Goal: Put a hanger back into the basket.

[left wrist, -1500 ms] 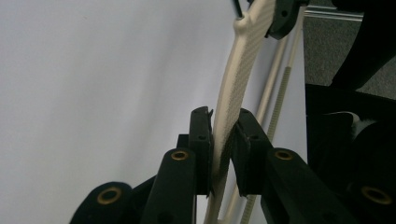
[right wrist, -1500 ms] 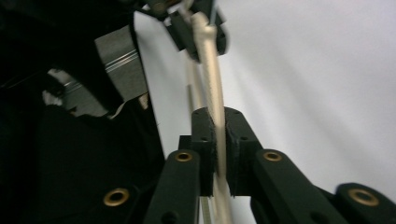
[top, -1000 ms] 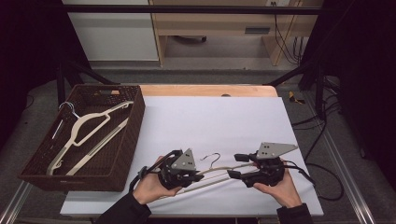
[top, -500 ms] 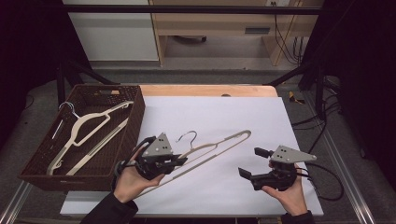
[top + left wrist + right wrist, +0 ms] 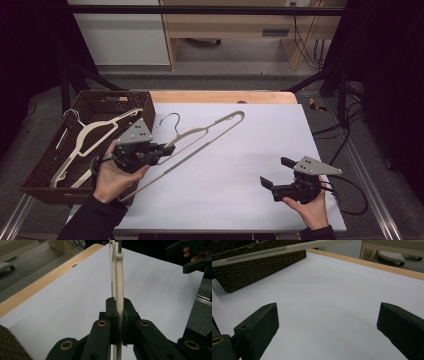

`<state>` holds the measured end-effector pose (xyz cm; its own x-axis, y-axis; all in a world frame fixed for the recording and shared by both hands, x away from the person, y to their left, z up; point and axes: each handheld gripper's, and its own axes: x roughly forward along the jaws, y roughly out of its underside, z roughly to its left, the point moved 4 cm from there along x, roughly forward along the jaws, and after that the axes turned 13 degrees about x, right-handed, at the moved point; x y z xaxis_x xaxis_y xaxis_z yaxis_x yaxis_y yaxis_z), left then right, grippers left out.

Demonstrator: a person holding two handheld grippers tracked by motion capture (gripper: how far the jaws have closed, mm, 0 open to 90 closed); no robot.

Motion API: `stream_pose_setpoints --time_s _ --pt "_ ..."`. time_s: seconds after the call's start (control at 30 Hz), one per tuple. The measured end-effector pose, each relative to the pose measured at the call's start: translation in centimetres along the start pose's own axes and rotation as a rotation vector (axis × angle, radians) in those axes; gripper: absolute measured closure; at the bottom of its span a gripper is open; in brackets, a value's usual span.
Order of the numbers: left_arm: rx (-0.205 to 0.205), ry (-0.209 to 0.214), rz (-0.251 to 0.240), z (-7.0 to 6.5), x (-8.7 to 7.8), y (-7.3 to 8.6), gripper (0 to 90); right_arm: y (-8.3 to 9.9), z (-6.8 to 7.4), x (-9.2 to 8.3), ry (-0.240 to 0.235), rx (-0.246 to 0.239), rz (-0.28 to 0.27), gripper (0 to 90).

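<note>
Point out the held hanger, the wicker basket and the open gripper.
held hanger (image 5: 210,131): high view, on its upper arm.
wicker basket (image 5: 50,162): high view, left wall.
right gripper (image 5: 276,172): high view, between its fingertips.

The cream hanger (image 5: 200,137) is hanging clear of the white table surface, clamped near its lower left end and slanting up toward the far right. It is a slim beige frame with a rounded shoulder end at the far right and a thin metal hook (image 5: 170,120) rising from its middle, curling toward the left. Its near-left end is lying close to the table's near-left edge. In the left gripper view, its beige bar (image 5: 119,287) is running straight away, edge-on.
</note>
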<state>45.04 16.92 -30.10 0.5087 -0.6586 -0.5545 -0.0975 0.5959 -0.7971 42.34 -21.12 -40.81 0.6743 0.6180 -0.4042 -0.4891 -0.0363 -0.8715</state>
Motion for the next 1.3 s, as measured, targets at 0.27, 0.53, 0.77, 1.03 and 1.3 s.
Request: stream_pose_setpoints --time_s 0.27,0.53,0.77,1.03,1.3 --pt "-0.046 -0.068 0.002 4.3 -2.9 1.1 86.0 0.0 -0.3 -0.1 0.011 0.012 -0.006 3.5" --pt "-0.061 -0.105 -0.026 7.1 -5.2 2.7 86.0 0.1 -0.3 0.0 0.018 0.013 0.003 3.1" --pt "-0.085 -0.152 -0.018 9.2 -6.6 4.2 85.9 0.0 -0.4 -0.2 0.020 0.019 -0.002 3.0" --pt "-0.110 -0.204 -0.022 11.6 -8.5 6.7 85.9 0.0 -0.4 0.0 0.019 0.010 0.006 3.0" --pt "-0.147 -0.233 -0.004 14.0 -9.5 9.5 85.9 0.0 -0.4 0.2 0.020 0.012 0.012 2.9"
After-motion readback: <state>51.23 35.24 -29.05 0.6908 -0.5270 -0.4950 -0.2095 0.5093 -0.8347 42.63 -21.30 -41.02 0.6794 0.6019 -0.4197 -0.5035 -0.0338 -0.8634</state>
